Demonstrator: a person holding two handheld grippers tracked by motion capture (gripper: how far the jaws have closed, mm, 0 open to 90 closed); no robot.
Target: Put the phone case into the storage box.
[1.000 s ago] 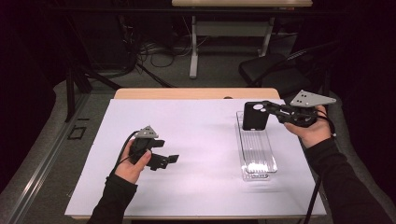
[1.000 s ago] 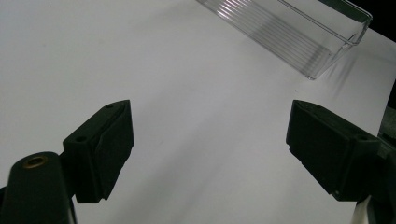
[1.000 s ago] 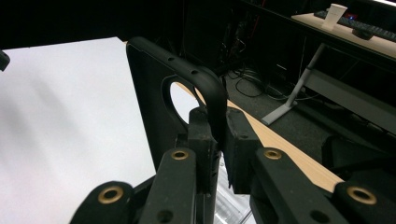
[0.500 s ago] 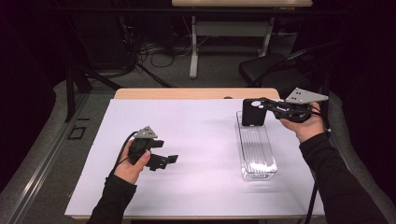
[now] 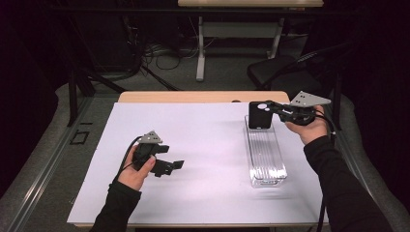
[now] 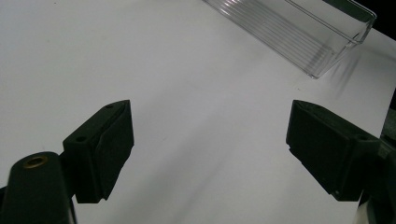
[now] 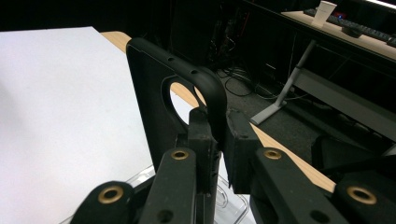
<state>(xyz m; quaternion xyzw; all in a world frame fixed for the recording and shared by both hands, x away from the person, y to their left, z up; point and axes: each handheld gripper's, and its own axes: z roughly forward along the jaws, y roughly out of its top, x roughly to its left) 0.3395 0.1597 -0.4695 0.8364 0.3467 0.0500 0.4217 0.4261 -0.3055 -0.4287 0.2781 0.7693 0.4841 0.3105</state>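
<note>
We see no readable writing on the black soft phone case with a round camera hole [image 5: 260, 115], pinched upright by our right gripper [image 5: 272, 110] above the clear ribbed plastic tray's [image 5: 267, 159] far end near the white table's right edge, while our left gripper [image 5: 175, 166] gapes empty.

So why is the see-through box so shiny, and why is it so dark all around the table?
High view: light falls on the white table cover, the room behind stays dark; the clear tray glints brightest at its near end. Left gripper view: the tray's ribs catch streaks of light and throw a faint shadow. Right gripper view: the black phone case and the jaws look dim and slightly soft up close.
</note>
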